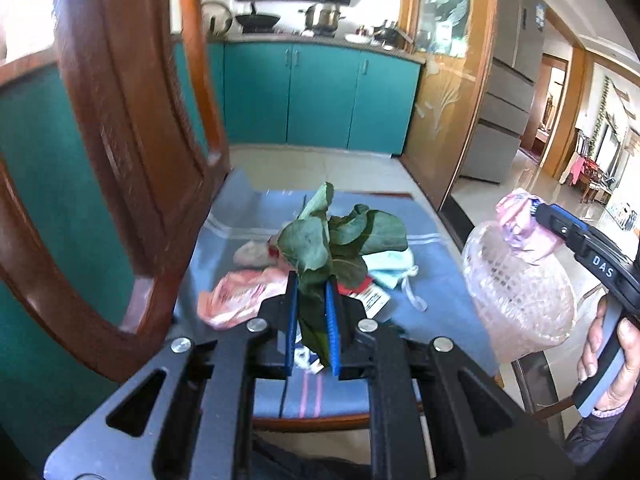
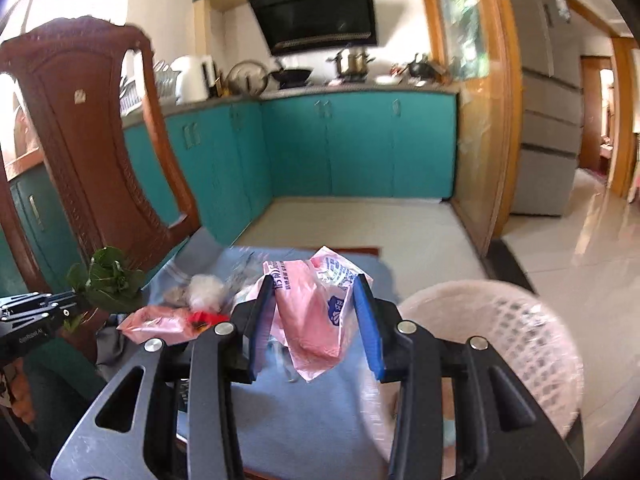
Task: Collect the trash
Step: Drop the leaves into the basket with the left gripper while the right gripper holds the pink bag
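The left gripper [image 1: 310, 300] is clenched on a bunch of green leaves [image 1: 340, 236], the stems pinched between its blue pads [image 1: 332, 320] and the leaves fanning out above them. In the right wrist view the same leaves [image 2: 106, 280] show at the far left, lifted clear of the seat. The right gripper [image 2: 316, 312] holds a crumpled pink plastic bag [image 2: 316, 308] between its blue pads [image 2: 368, 320]; the fingers stand fairly wide, with the bag bunched between them and hanging below. In the left wrist view this bag [image 1: 520, 220] sits over the rim of a pale mesh wastebasket [image 1: 524, 292], just beside the seat on its right.

Below the left gripper, on the blue cloth [image 1: 436, 292] covering the chair seat, more trash lies in a loose heap: a pink wrapper [image 1: 236, 296], a whitish crumpled wad [image 1: 250, 254], a light blue face mask [image 1: 390, 270] with white strings, and a white label card [image 1: 376, 300]. The carved wooden chair back [image 1: 120, 120] rises at the left, with teal kitchen cabinets [image 1: 320, 96] beyond.
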